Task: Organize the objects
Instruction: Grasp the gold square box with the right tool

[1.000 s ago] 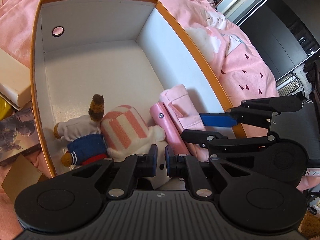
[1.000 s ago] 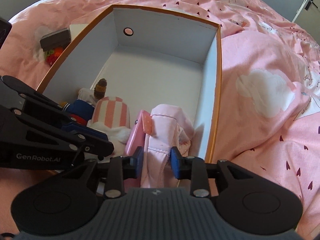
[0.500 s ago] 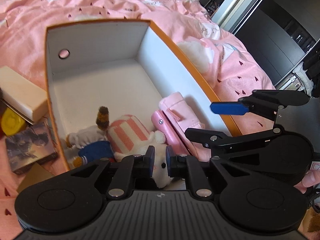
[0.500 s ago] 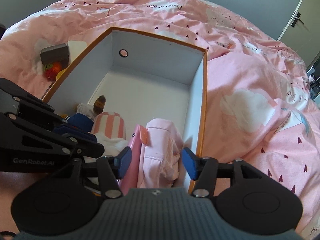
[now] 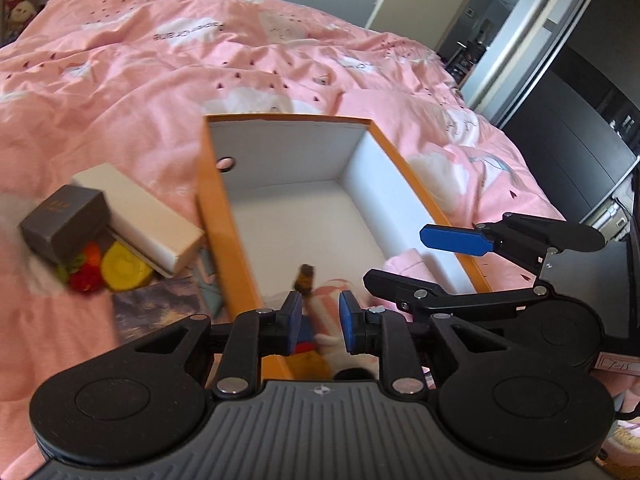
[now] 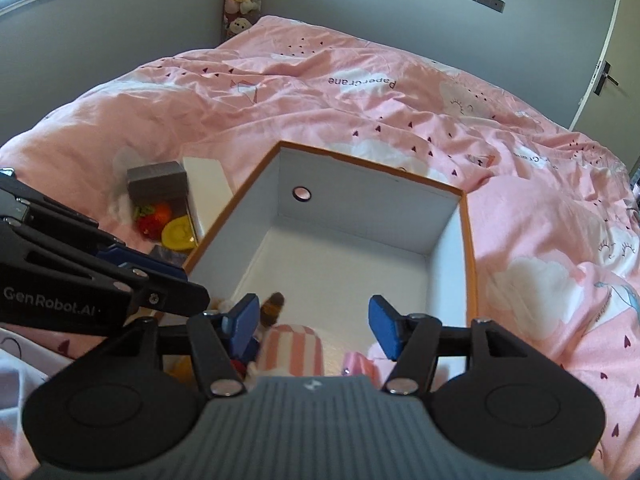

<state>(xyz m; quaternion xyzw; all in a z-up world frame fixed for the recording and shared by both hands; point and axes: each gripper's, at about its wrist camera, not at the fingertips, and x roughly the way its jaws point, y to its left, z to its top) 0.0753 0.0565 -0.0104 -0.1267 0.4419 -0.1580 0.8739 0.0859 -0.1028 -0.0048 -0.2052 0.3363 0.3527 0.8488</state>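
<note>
An orange box [image 5: 404, 168] with a white inside lies on the pink bed. At its near end are a pink-and-white striped plush doll [image 6: 294, 346] and a pink pouch [image 6: 358, 362]. My left gripper [image 5: 322, 322] hangs above that near end. Its jaws are opening, a narrow gap shows, and the doll [image 5: 326, 292] lies below and beyond the pads, not held. My right gripper [image 6: 315, 326] is open wide above the doll and pouch, with nothing between its pads. In the left wrist view the right gripper's blue finger [image 5: 456, 240] reaches over the box's right wall.
Left of the box lie a grey box [image 5: 66, 216], a cream box [image 5: 140, 216], a yellow toy [image 5: 124, 266], a red strawberry toy [image 5: 86, 276] and a printed card [image 5: 160, 308]. Rumpled pink duvet [image 6: 360, 100] surrounds everything. A dark wardrobe [image 5: 580, 128] stands to the right.
Both grippers have risen and drawn back from the box's near end. The right jaws spread off the pink pouch, which stays in the box. The left jaws parted a little.
</note>
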